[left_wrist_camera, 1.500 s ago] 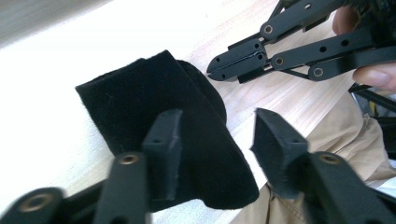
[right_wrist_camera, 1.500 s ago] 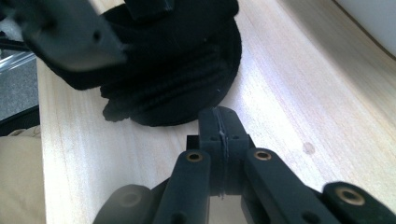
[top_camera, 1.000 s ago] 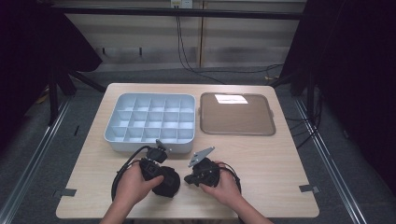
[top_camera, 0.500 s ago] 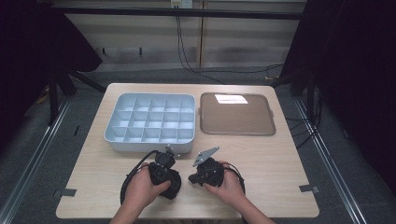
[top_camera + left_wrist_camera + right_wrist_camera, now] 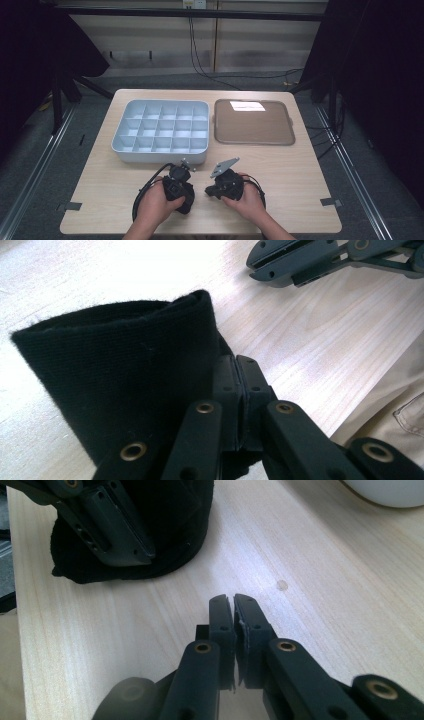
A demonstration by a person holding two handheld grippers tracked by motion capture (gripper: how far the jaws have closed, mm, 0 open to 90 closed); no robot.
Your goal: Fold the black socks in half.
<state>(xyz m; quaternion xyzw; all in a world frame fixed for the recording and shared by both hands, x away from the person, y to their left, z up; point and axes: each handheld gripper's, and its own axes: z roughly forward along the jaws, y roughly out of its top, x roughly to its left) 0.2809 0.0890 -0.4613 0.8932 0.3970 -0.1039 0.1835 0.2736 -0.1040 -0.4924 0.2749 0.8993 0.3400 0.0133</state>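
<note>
My left gripper (image 5: 191,192) and right gripper (image 5: 210,190) rest low over the near part of the wooden table (image 5: 300,170), each in a hand, tips facing each other a short way apart. In the left gripper view the left gripper (image 5: 241,371) has its jaws pressed together, and a black fabric band (image 5: 125,385) stands right against its left jaw. I cannot tell whether any fabric is pinched. The right gripper (image 5: 232,605) is shut over bare wood with nothing between its pads. Its view shows the left gripper (image 5: 142,555) lying across the black fabric (image 5: 175,525).
A white compartment tray (image 5: 160,149) stands at the back left of the table, just beyond the hands. Beside it to the right lies a flat brown tray (image 5: 254,125). The person's light trousers (image 5: 395,405) show past the table's near edge.
The left hand has shifted slightly to the right, closer to the right gripper. The right hand has stayed where it was.
</note>
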